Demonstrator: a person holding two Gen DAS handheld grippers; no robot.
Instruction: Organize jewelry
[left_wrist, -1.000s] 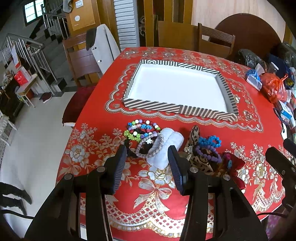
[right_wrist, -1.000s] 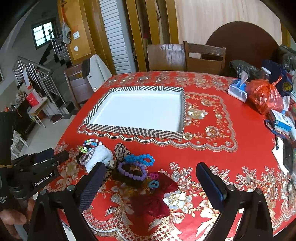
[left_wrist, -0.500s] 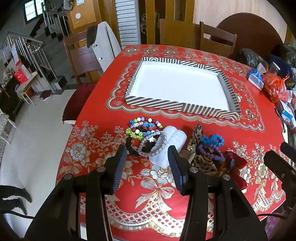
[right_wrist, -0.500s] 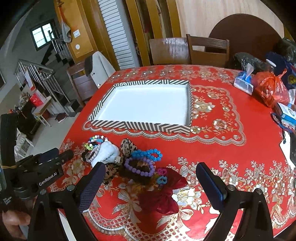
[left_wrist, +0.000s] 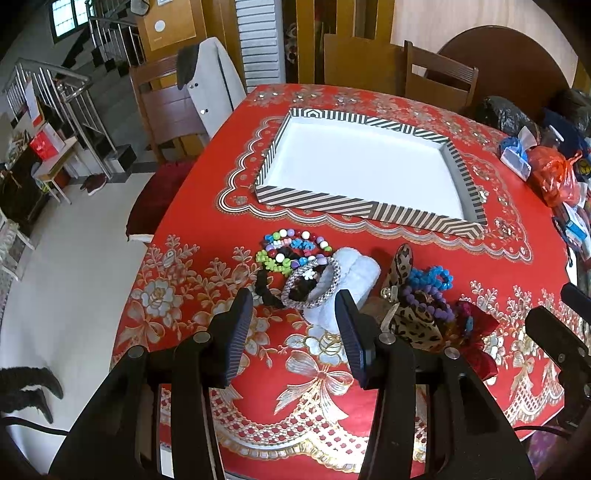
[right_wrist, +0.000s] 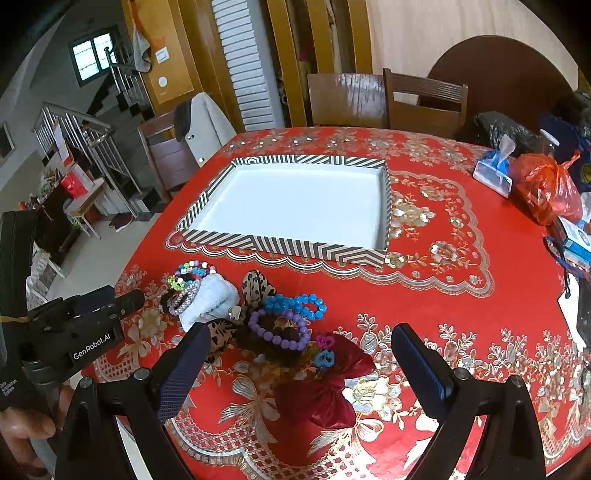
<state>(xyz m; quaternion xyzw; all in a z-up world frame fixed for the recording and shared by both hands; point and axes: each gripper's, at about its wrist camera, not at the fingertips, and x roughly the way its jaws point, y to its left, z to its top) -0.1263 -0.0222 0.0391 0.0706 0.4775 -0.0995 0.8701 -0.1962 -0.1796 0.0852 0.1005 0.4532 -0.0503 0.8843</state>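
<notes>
Both the left gripper and the right gripper hovered with fingers spread wide and holding nothing above a heap of bracelets lying on the red-clothed table, just beside the striped tray.

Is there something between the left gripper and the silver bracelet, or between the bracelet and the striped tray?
Nothing visible blocks the left gripper: the silver bracelet lies just ahead of its open fingers, partly on a white fluffy roll. Toward the striped tray, colourful bead bracelets lie in between, low on the tablecloth.
</notes>
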